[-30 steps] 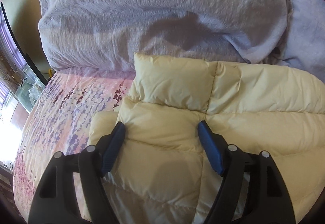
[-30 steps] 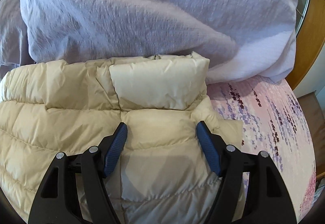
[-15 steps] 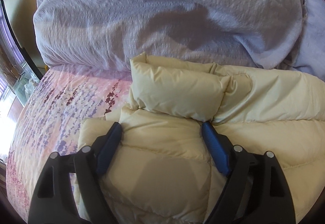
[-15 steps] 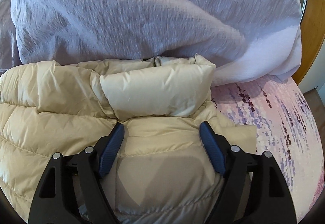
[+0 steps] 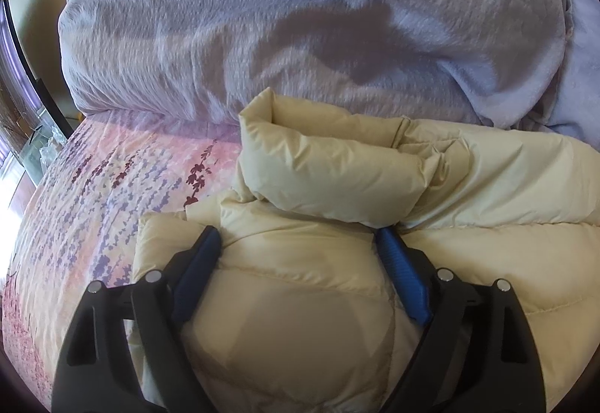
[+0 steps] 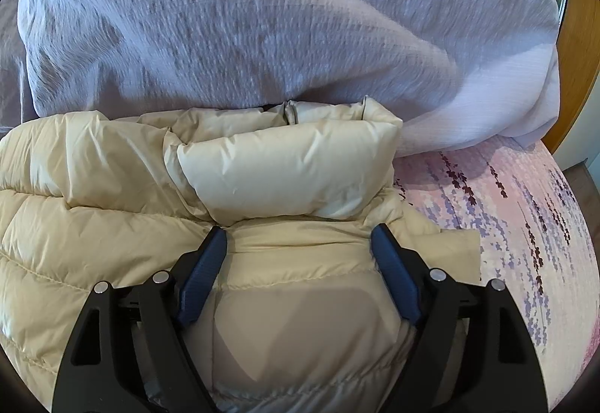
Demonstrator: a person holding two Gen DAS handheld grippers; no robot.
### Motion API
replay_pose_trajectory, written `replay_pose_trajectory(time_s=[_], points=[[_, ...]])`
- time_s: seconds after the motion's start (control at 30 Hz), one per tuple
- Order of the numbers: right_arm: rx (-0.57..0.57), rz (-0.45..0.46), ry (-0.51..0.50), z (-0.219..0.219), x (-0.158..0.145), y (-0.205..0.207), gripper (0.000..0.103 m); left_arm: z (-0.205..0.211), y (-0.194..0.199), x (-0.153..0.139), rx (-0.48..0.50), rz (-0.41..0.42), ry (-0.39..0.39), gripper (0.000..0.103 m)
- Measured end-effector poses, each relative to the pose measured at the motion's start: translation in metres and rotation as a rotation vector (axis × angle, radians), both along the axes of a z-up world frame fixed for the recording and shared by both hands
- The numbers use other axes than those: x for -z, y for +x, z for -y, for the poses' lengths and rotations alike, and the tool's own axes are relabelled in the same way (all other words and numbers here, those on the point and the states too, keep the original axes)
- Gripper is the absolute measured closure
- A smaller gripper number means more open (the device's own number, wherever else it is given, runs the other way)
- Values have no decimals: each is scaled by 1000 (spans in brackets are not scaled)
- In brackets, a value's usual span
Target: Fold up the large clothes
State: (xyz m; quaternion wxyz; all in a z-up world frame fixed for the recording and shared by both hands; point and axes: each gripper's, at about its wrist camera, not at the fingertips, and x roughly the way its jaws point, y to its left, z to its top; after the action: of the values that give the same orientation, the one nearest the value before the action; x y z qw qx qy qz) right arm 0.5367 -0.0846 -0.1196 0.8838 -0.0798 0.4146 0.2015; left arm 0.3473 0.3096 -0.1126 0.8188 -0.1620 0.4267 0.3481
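A cream puffer jacket [image 5: 487, 195] lies folded on the bed, its puffy end panel [image 5: 330, 173] rolled up against the duvet. My left gripper [image 5: 297, 233] straddles the jacket's left end from above. Its jaws are opening, with a padded bulge between the blue pads [image 5: 198, 274] and no firm pinch showing. In the right wrist view the same jacket [image 6: 86, 188] spreads to the left. My right gripper [image 6: 299, 230] straddles its right end just below the rolled panel [image 6: 288, 173], jaws wide with the padding between them.
A bulky lavender duvet [image 5: 300, 19] [image 6: 281, 19] is heaped right behind the jacket. The pink floral bedsheet [image 5: 93, 195] [image 6: 517, 210] shows bare on the outer sides. A dark window frame [image 5: 22, 49] stands at far left and a wooden panel [image 6: 577, 49] at far right.
Both grippers' jaws have spread wider around the jacket. The rolled end panel has puffed up and sits closer to the fingertips in both views.
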Motion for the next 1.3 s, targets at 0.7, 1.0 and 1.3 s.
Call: replay_pose_trajectory(time_s=[0.7,1.0,1.3], points=[[82,-259,160,103,-41,-16,22,-4,-108,-46,-16,22,-150,17],[106,-488,236,143,7,-50,22,10,-159,-27,-33,13,-304,18],[154,-512,284,137,24,-63,55,21,-164,-8,-82,104,-502,55]])
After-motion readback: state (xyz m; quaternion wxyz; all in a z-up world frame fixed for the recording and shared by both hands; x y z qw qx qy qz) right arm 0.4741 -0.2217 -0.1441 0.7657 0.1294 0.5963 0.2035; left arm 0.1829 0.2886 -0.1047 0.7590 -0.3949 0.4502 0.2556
